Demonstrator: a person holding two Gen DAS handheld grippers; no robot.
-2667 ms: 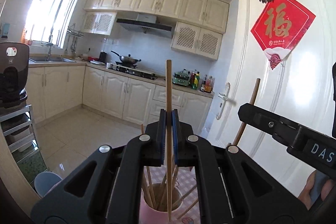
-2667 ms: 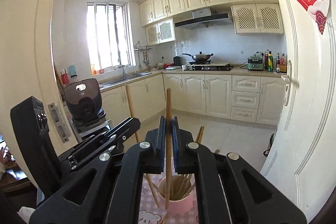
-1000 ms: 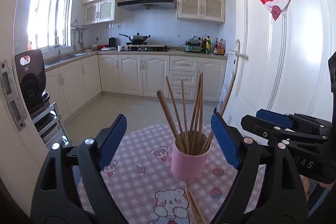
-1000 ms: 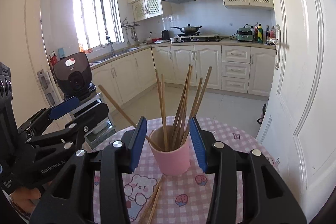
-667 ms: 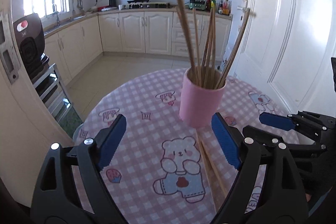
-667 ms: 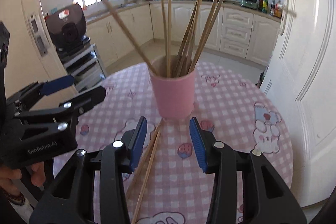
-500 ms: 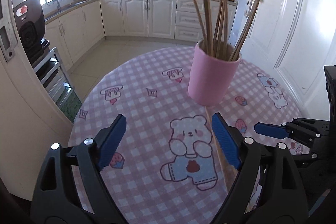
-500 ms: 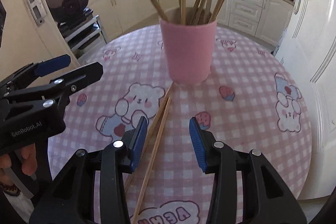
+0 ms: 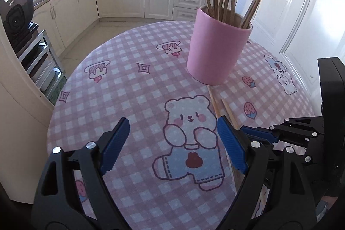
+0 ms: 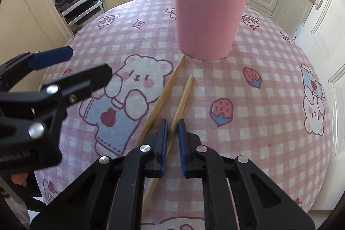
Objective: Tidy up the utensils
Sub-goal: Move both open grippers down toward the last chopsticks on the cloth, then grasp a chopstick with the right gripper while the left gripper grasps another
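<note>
Right hand-held gripper [image 10: 171,128] has just been closing, now clenched on the right-hand thin wooden chopstick [image 10: 183,96], lying on the round pink-checked table [image 10: 269,122] at 6 o'clock of the pink cylindrical cup [image 10: 208,14] holding more chopsticks. A second loose chopstick [image 10: 163,96] lies just left. Left hand-held gripper [image 9: 172,143] released, empty.

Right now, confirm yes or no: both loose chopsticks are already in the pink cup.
No, the two loose chopsticks lie flat on the tablecloth beside the pink cup.

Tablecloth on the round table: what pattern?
Pink-and-white check tablecloth with cartoon bears; right wrist view.
</note>
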